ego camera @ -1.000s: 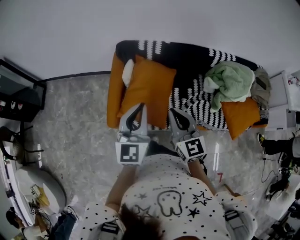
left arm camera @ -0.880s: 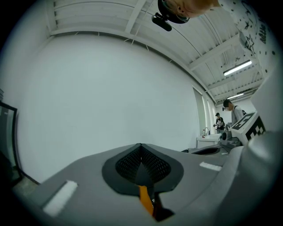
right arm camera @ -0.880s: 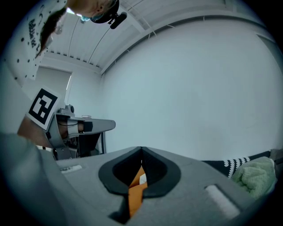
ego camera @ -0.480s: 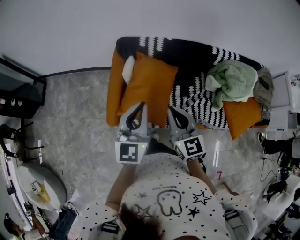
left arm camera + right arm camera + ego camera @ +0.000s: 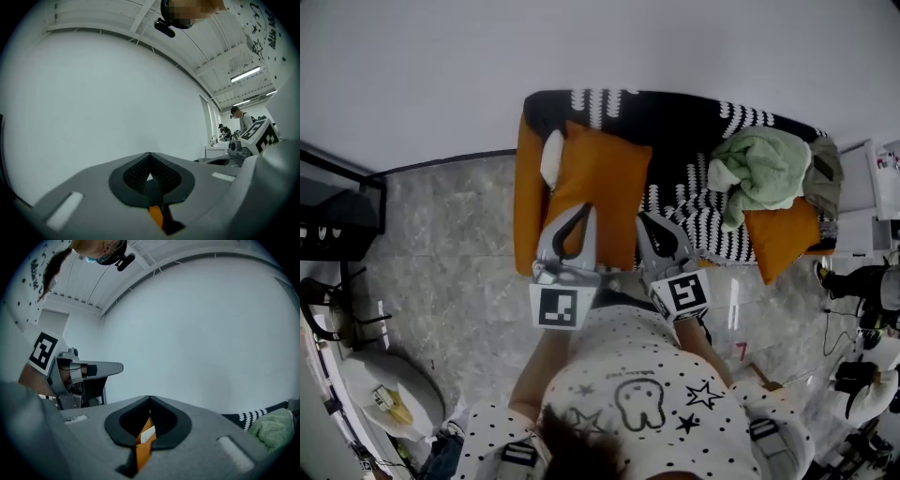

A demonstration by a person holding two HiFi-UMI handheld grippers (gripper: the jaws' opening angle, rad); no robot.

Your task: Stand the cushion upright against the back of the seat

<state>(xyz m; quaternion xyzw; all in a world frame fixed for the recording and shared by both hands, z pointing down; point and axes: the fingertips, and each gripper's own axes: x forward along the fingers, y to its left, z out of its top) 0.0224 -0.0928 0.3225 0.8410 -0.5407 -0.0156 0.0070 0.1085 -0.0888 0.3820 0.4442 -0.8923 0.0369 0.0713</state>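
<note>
The left gripper [image 5: 579, 217] and right gripper [image 5: 653, 228] are held side by side, about level. Each is clamped on the near edge of the plump, smooth orange cushion [image 5: 598, 183], a white tag [image 5: 147, 434] being pinched in the right. The cushion is seen at the picture-left end of the sofa, on its black-and-white patterned throw [image 5: 694, 127].

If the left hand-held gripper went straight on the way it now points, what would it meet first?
The left hand-held gripper is shut on the near edge of the orange fabric cushion, so it would push that first. Beyond, its view shows only the plain white wall; depth unclear.
</note>
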